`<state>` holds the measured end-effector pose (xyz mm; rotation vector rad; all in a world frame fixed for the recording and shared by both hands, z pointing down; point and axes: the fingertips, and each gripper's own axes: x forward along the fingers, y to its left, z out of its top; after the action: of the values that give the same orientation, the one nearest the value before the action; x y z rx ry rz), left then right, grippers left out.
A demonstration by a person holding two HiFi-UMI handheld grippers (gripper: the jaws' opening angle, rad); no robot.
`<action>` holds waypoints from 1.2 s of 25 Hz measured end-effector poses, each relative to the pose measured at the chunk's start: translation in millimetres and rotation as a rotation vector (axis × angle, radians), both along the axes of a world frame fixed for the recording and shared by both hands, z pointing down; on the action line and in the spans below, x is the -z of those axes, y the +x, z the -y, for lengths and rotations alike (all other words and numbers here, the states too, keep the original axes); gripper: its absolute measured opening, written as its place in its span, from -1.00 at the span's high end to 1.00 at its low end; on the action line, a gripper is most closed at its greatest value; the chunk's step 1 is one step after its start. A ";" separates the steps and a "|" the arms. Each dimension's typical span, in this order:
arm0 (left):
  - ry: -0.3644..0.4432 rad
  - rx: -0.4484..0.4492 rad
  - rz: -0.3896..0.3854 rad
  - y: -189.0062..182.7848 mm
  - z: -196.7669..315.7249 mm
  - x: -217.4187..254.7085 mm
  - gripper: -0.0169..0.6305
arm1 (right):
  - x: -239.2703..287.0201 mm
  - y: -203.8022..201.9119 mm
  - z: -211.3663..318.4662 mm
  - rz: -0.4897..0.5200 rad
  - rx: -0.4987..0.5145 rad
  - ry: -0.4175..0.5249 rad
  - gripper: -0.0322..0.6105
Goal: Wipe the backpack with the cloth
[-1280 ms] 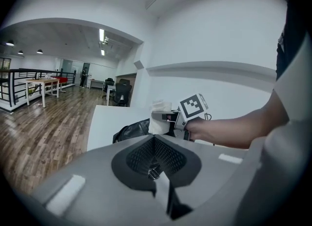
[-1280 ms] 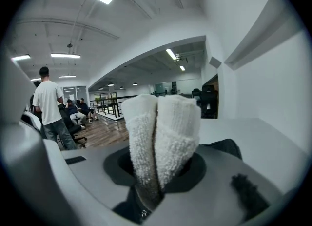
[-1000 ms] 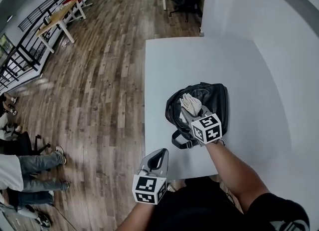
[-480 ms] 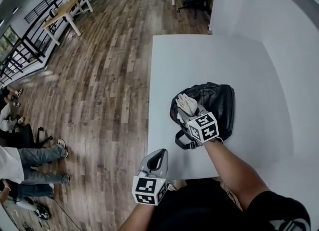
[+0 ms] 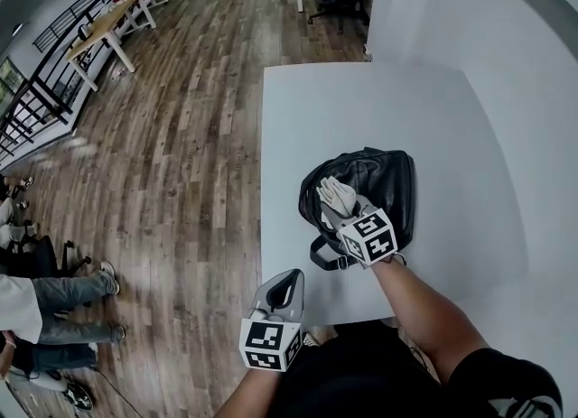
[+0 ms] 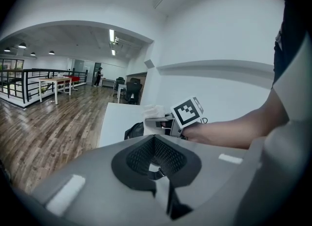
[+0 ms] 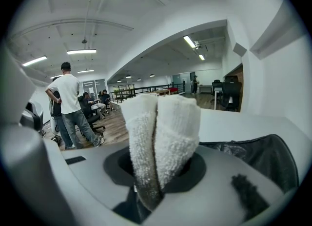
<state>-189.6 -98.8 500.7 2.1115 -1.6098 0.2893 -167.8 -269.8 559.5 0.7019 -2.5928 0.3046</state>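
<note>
A black backpack [image 5: 384, 181] lies flat on the white table [image 5: 361, 109], a little below the middle of the head view and closer to the table's left edge than to its right. One of its dark strap loops [image 5: 327, 258] spills onto the tabletop at the bag's lower left.

The right claw [image 5: 346, 215] reaches in from the lower right of the head view, over the left part of the bag. It is pinching a folded white cloth [image 5: 336, 195], which sticks out beyond the tips and sits against the bag's upper surface. In the right gripper view the cloth [image 7: 163, 132] fills the centre of the frame, doubled into two thick terry folds and squeezed at its base in the right claw [image 7: 155, 174]. The bag's glossy black fabric [image 7: 263, 159] shows at the lower right.

The left claw [image 5: 287, 283] hangs at the bottom of the head view, off the table's near left corner and over the wooden floor [image 5: 181, 154], well apart from the bag. In its own view the left claw [image 6: 158, 171] is pressed together with nothing in it, and the bag [image 6: 134, 131] and cloth [image 6: 153, 112] appear beyond it at mid-frame.

A person [image 7: 66, 100] in a white shirt stands at the left of the right gripper view.
</note>
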 end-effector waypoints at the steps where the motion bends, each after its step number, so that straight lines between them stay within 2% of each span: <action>1: 0.002 -0.004 0.000 1.3 0.1 -0.1 0.93 | 0.3 3.6 -0.7 0.000 -0.003 -0.001 0.59; 30: 0.042 -0.172 0.001 54.7 -7.3 14.3 0.93 | 32.1 103.9 -19.5 -0.043 -0.150 0.083 0.59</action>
<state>-134.9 -91.5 486.4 2.2856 -1.4487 0.3146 -63.8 -250.3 527.4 0.9253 -2.5290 0.2254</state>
